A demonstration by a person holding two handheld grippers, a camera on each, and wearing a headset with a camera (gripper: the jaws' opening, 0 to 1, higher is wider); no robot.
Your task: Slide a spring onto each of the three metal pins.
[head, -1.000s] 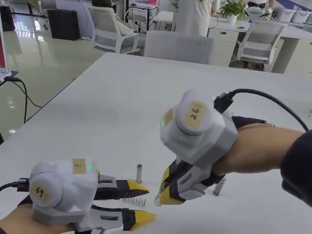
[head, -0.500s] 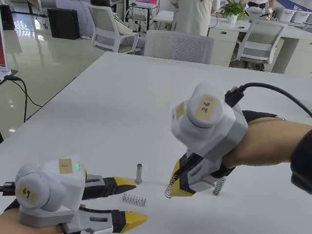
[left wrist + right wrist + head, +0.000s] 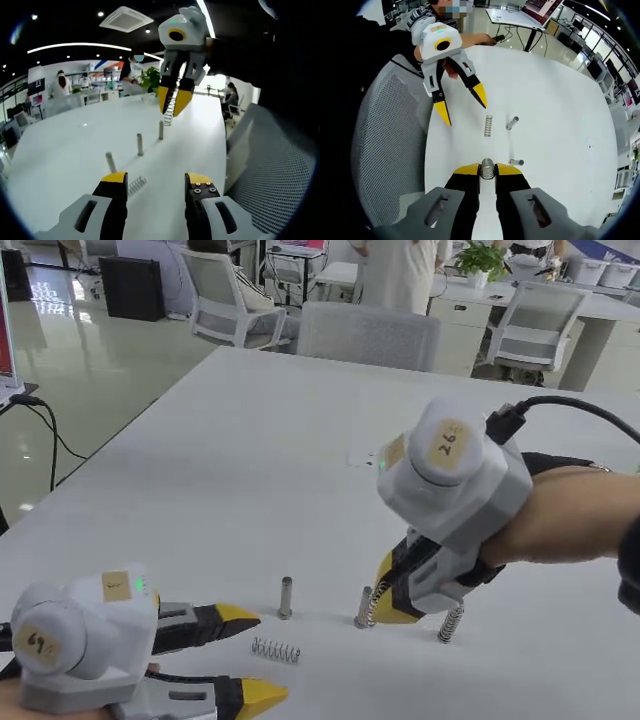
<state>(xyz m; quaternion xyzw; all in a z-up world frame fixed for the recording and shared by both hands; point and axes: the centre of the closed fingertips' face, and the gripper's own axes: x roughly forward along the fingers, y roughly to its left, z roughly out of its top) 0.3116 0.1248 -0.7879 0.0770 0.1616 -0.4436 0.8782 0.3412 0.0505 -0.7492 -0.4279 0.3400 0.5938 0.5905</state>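
On the white table [image 3: 250, 440], the right gripper [image 3: 388, 602] is clenched on a spring [image 3: 488, 169] just beside the middle pin [image 3: 362, 610], the left gripper [image 3: 255, 655] gapes released at its eight o'clock, a bare pin [image 3: 285, 597] stands at nine o'clock, and a loose spring [image 3: 276, 650] lies at that pin's six o'clock.

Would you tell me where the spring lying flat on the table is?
In the head view, that spring lies between the tips of the open left gripper, just short of a bare pin.
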